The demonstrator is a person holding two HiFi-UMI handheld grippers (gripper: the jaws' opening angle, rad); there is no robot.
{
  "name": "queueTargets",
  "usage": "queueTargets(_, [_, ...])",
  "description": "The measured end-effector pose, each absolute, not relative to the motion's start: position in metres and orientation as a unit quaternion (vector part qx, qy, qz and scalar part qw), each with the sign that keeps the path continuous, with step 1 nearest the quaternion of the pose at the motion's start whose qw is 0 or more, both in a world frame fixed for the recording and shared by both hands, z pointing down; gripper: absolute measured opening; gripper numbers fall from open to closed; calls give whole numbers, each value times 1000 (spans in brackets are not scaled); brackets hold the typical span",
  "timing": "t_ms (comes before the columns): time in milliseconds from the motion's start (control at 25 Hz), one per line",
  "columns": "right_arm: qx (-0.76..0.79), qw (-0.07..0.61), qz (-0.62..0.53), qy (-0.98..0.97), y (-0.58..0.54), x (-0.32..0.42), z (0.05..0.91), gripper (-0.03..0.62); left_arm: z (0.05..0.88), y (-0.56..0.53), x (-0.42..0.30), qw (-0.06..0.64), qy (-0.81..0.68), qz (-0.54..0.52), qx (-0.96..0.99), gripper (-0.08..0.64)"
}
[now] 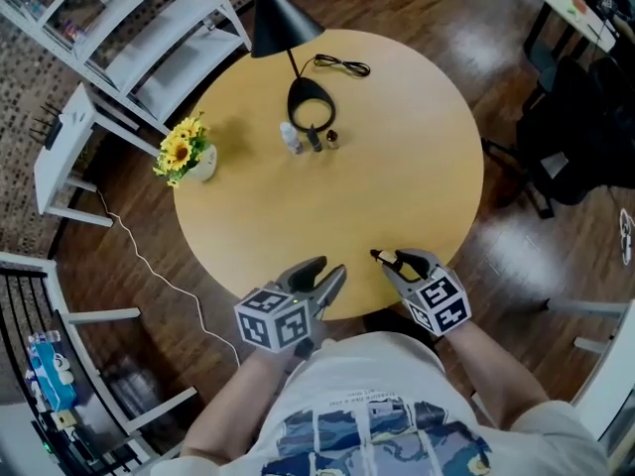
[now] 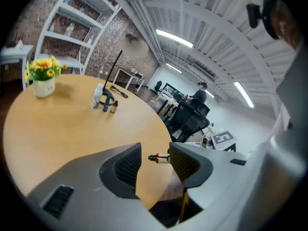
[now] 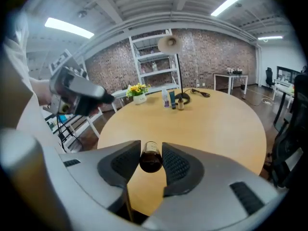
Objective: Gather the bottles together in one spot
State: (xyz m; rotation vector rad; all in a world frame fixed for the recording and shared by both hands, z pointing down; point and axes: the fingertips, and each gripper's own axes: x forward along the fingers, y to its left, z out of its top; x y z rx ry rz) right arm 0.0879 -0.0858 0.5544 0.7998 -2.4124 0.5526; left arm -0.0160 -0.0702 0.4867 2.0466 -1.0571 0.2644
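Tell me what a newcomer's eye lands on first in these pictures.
The right gripper, at the near edge of the round yellow table, is clamped on a small brown bottle. Across the table three more small bottles stand bunched beside a black lamp base, with a pot of sunflowers at the left rim. The left gripper hangs open and empty near the person.

The bench [image 1: 397,147] top looks smooth, matt pale wood. My right tongs [image 3: 151,147] are matt grey plastic, ribbed inside; the small bottle [image 3: 151,161] is glossy brown glass.
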Motion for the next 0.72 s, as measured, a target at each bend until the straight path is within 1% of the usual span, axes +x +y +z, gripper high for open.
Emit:
queueTargets(80, [301, 227, 205, -903, -94, 91, 526, 155, 492, -82, 4, 472, -380, 62, 793, 161])
queueTargets(240, [293, 151, 189, -925, -106, 94, 474, 155, 494, -106, 37, 626, -301, -81, 715, 173])
queueTargets(320, [284, 134, 167, -935, -110, 92, 457, 155, 493, -122, 49, 679, -261, -149, 670, 173])
queueTargets(360, [279, 133, 157, -938, -112, 91, 453, 155, 490, -130, 52, 693, -247, -176, 655, 173])
queueTargets(400, [276, 137, 149, -940, -112, 90, 450, 155, 487, -137, 54, 698, -239, -193, 646, 164])
queueTargets(440, [273, 142, 142, -941, -113, 89, 449, 155, 485, -143, 54, 697, -238, -199, 646, 129])
queueTargets(480, [271, 147, 135, -942, -113, 88, 448, 155, 482, -147, 54, 692, -240, -195, 653, 75])
queueTargets(640, [268, 174, 75, -945, -118, 94, 452, 156, 465, -157, 64, 642, -245, -151, 711, 68])
queueTargets(720, [271, 180, 67, -943, -124, 99, 459, 158, 460, -163, 71, 611, -257, -122, 739, 74])
